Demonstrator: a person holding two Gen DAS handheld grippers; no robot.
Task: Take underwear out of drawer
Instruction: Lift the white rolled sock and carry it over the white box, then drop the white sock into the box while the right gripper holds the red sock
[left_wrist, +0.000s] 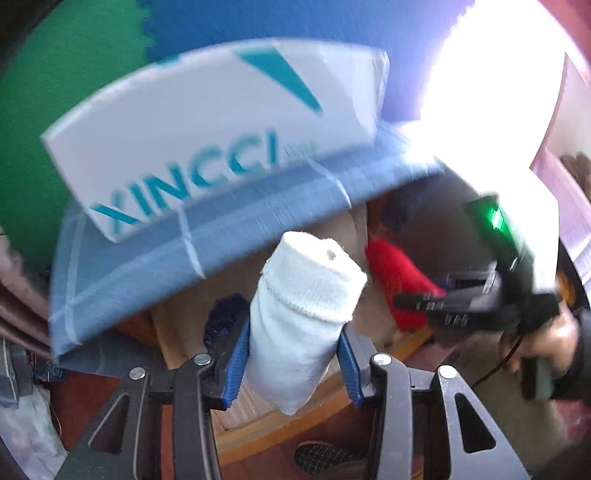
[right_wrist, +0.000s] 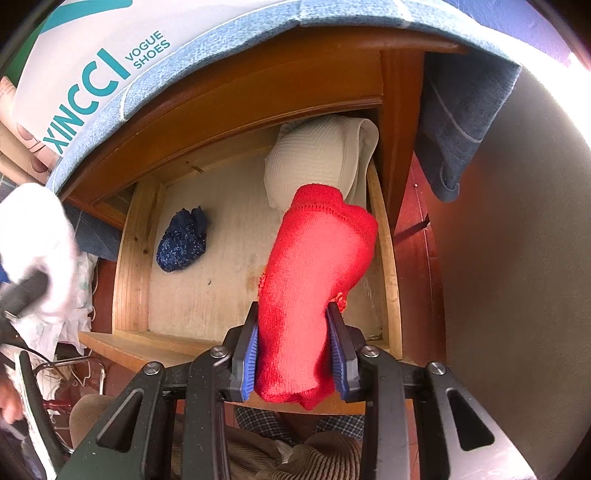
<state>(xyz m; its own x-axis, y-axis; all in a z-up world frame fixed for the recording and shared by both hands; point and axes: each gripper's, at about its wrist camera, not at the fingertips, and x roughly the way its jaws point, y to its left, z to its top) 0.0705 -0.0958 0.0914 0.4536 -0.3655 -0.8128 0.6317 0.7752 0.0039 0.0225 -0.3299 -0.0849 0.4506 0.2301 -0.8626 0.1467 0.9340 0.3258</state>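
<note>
Between the left gripper's (left_wrist: 293, 360) blue pads a white roll (left_wrist: 306, 314) is pinched and held up over the open drawer (left_wrist: 369, 236), with a white box (left_wrist: 207, 140) on blue cloth (left_wrist: 229, 236) behind it; this view is blurred. At its right edge the right gripper (left_wrist: 436, 306) hangs beside a red piece (left_wrist: 395, 280).

From the right wrist, the pads are clamped on that red roll (right_wrist: 314, 280), which hangs above the drawer floor (right_wrist: 207, 266). A navy bundle (right_wrist: 183, 240) and a cream fold (right_wrist: 317, 158) lie inside. The white roll (right_wrist: 33, 236) shows far left, outside the drawer.

I judge the lifting-out is under way; next, each roll needs carrying clear of the drawer front and setting down
</note>
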